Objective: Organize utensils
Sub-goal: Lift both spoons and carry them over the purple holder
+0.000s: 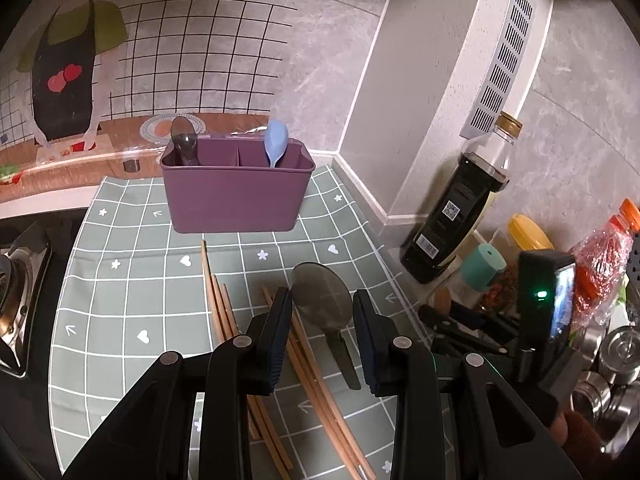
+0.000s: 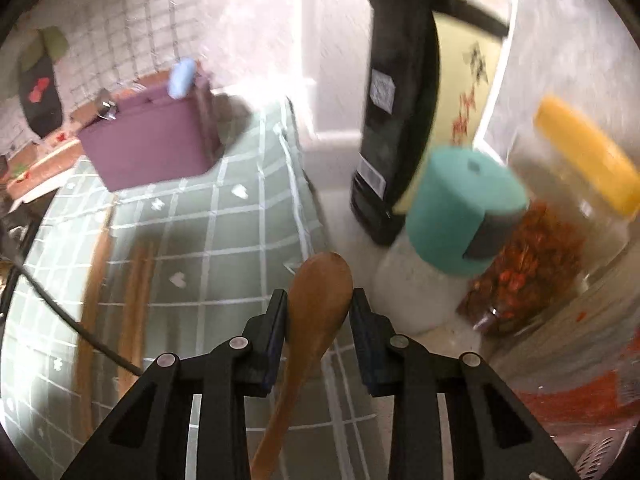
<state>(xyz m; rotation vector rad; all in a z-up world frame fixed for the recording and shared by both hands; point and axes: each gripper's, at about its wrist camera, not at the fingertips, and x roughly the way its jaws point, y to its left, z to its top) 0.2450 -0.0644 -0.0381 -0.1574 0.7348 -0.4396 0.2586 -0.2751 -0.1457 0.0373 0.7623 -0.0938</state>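
A purple utensil holder (image 1: 236,188) stands at the back of the green checked mat (image 1: 132,280), with a metal ladle (image 1: 183,140) in its left part and a blue spoon (image 1: 276,140) in its right part. My left gripper (image 1: 322,304) is open, its fingers either side of a grey metal spoon (image 1: 322,300) lying on the mat. Wooden chopsticks (image 1: 220,300) lie beside it. My right gripper (image 2: 320,306) is shut on a wooden spoon (image 2: 316,312), bowl forward. The holder (image 2: 152,144) appears blurred at the far left in the right wrist view.
A dark sauce bottle (image 1: 460,208), a teal-capped jar (image 1: 482,266), a yellow-lidded jar (image 1: 528,232) and an orange-capped bottle (image 1: 600,252) stand at the right by the wall. Steel pots (image 1: 616,352) sit at far right. A gas stove (image 1: 20,280) lies at left.
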